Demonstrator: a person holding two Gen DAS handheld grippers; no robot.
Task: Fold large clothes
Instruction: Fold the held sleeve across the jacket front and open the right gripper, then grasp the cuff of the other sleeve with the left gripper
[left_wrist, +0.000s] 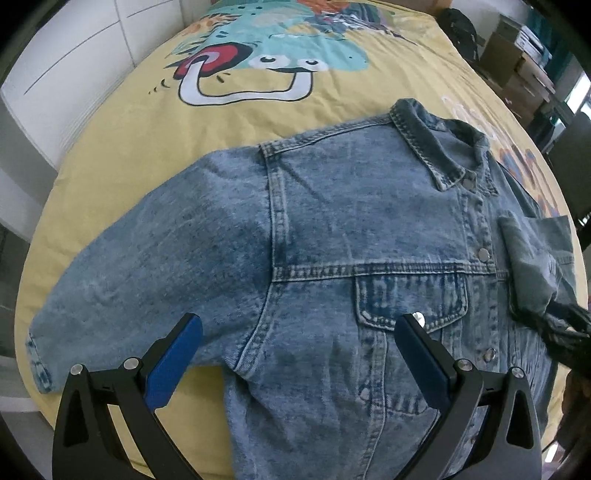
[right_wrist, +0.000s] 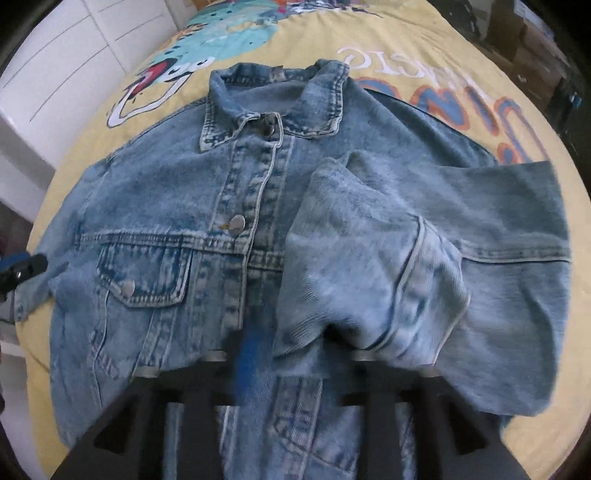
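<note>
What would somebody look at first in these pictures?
First, the big faded blue denim jacket spread front-up across the yellow cartoon-print bedspread. One sleeve is folded over its chest, pinched by the right gripper. The other sleeve lies stretched out, with the left gripper open above it.

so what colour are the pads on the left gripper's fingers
Blue pads, clearest in the left wrist view.

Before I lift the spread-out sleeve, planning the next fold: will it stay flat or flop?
Probably flop: the other sleeve already bends and bunches in the right gripper. The denim jacket looks thick with heavy seams, so likely weighty, creasing broadly. Its coarse weave should hardly slip on the bedspread.
</note>
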